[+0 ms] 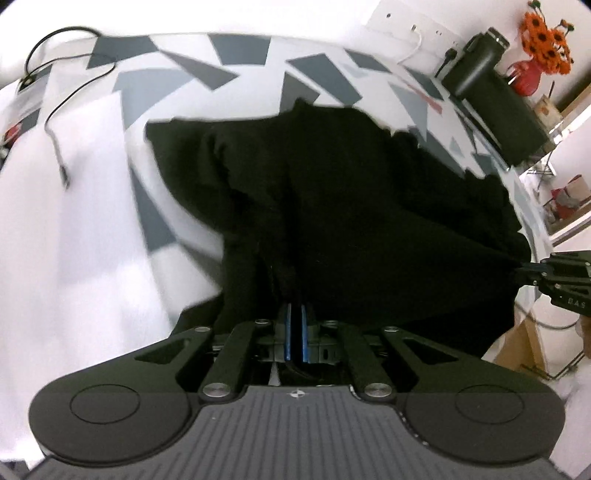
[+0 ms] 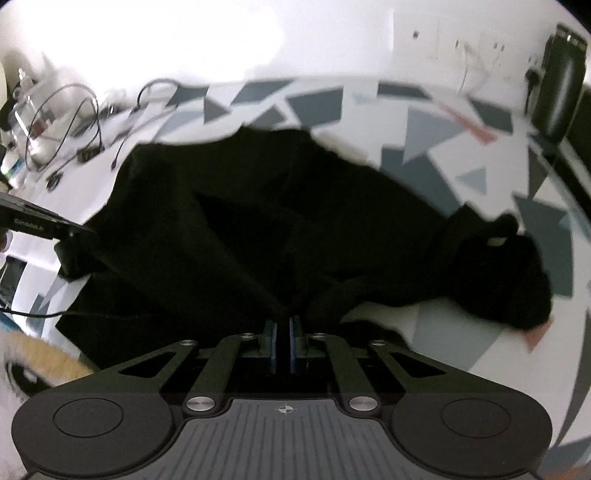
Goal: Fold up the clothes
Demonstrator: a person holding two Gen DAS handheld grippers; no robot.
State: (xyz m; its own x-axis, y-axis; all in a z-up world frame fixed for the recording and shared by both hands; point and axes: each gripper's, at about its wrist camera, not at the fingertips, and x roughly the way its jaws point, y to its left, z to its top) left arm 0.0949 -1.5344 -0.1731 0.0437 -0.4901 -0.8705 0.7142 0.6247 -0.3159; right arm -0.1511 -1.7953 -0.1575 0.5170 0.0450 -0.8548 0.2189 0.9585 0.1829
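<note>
Black garment (image 1: pixel 332 206), only one, lies spread on the desk (image 1: pixel 92 221) with its grey triangle cover. It looks soft and light, so I think it will sag; the near edge is the best place to hold. Left gripper (image 1: pixel 295 332) and right gripper (image 2: pixel 282 343) both are clenched on this near edge.

Looks like a home room, prob. a bedroom or living rm; the work surface (image 1: pixel 229 70) has a white cover w/ grey geometric shapes; white wall w/ sockets (image 1: pixel 413 27) and a plugged-in charger lead; red vase of orange flowers (image 1: pixel 546 40) on a shelf; loose cables (image 2: pixel 74 122) and household clutter at one side.
</note>
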